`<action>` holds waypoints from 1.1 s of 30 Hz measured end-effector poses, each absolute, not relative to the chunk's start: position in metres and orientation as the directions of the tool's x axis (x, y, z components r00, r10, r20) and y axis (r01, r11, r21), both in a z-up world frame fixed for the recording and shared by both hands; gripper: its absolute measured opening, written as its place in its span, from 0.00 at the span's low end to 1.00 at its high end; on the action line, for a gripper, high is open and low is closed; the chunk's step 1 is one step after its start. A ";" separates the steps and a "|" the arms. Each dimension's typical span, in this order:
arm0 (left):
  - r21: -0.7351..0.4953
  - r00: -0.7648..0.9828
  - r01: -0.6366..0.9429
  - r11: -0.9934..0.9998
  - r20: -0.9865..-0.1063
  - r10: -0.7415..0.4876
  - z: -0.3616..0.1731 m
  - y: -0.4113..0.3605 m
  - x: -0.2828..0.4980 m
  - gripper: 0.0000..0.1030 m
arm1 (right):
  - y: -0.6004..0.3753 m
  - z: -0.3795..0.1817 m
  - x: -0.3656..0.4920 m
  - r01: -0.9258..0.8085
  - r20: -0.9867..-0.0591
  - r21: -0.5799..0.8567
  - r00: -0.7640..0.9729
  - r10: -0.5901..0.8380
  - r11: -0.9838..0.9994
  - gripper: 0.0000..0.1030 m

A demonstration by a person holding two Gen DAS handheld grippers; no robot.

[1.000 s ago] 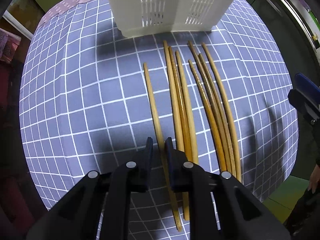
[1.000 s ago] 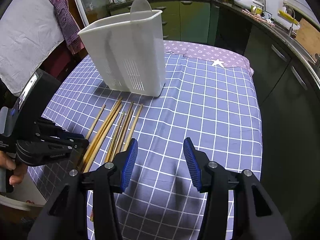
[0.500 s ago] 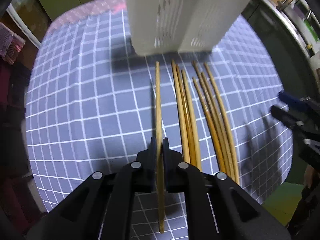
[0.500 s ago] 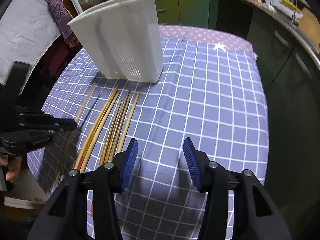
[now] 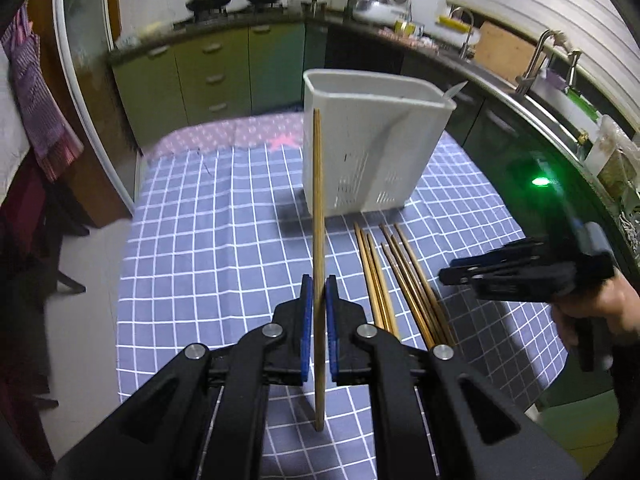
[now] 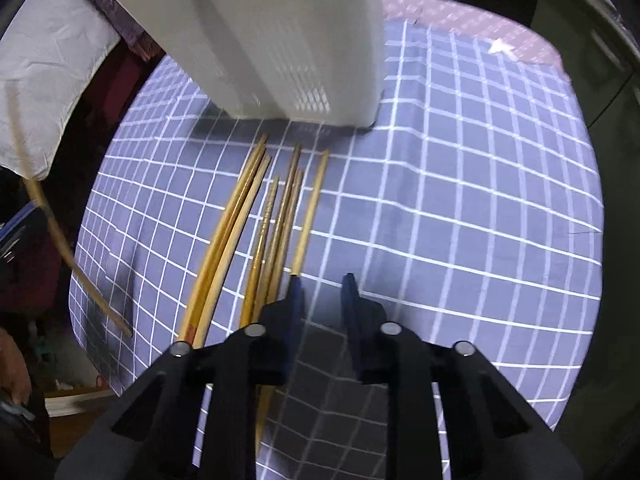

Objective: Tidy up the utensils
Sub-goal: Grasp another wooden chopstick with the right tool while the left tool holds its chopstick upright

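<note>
My left gripper (image 5: 319,280) is shut on a wooden chopstick (image 5: 318,208) and holds it upright above the table, in front of the white slotted utensil holder (image 5: 368,152). Several more chopsticks (image 5: 400,276) lie side by side on the checked cloth to the right. In the right wrist view my right gripper (image 6: 322,280) is open, low over the near ends of those chopsticks (image 6: 276,216), its left finger (image 6: 295,286) by the rightmost one. The holder (image 6: 280,40) stands just behind them. The lifted chopstick (image 6: 52,224) shows at far left.
The table carries a blue checked cloth (image 5: 208,240) with a pink patterned strip (image 5: 224,136) at the far end. Green kitchen cabinets (image 5: 224,72) and a dark counter with a sink (image 5: 548,80) surround it. The right gripper's body (image 5: 532,272) hangs over the table's right edge.
My left gripper has lifted the chopstick off the cloth and tilted it upright. My right gripper has dropped low and forward over the lying chopsticks, still open.
</note>
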State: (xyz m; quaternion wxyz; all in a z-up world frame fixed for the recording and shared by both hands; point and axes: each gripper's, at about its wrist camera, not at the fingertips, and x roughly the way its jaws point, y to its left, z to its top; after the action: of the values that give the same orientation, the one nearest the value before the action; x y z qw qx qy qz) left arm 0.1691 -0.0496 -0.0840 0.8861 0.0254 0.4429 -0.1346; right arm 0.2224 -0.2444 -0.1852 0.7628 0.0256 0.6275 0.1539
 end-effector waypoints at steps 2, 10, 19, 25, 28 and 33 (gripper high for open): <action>-0.074 0.591 0.264 0.962 -0.775 -0.222 -0.080 -0.045 0.164 0.06 | -0.239 -0.190 0.227 -0.198 -0.954 0.236 0.140 0.266 0.951 0.17; -0.070 0.616 0.274 0.959 -0.753 -0.231 -0.074 -0.036 0.151 0.06 | -0.224 -0.197 0.238 -0.177 -0.965 0.210 0.117 0.233 0.961 0.17; -0.061 0.619 0.293 0.954 -0.749 -0.238 -0.074 -0.039 0.145 0.06 | -0.194 -0.202 0.240 -0.198 -0.984 0.098 0.126 0.124 0.975 0.16; -0.052 0.619 0.305 0.951 -0.748 -0.239 -0.074 -0.042 0.143 0.06 | -0.174 -0.204 0.238 -0.215 -0.988 0.025 0.145 0.057 0.976 0.15; -0.047 0.621 0.305 0.951 -0.748 -0.236 -0.074 -0.043 0.142 0.06 | -0.166 -0.204 0.236 -0.227 -0.987 0.015 0.150 0.050 0.974 0.09; -0.048 0.621 0.307 0.950 -0.747 -0.238 -0.074 -0.042 0.141 0.06 | -0.167 -0.203 0.236 -0.200 -0.983 0.072 0.150 0.103 0.977 0.07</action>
State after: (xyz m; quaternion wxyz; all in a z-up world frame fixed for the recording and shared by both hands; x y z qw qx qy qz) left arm 0.1411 -0.0417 -0.0735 0.8992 0.0421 0.4083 -0.1517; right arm 0.2363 -0.1672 -0.2028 0.7573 -0.0377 0.6443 0.1003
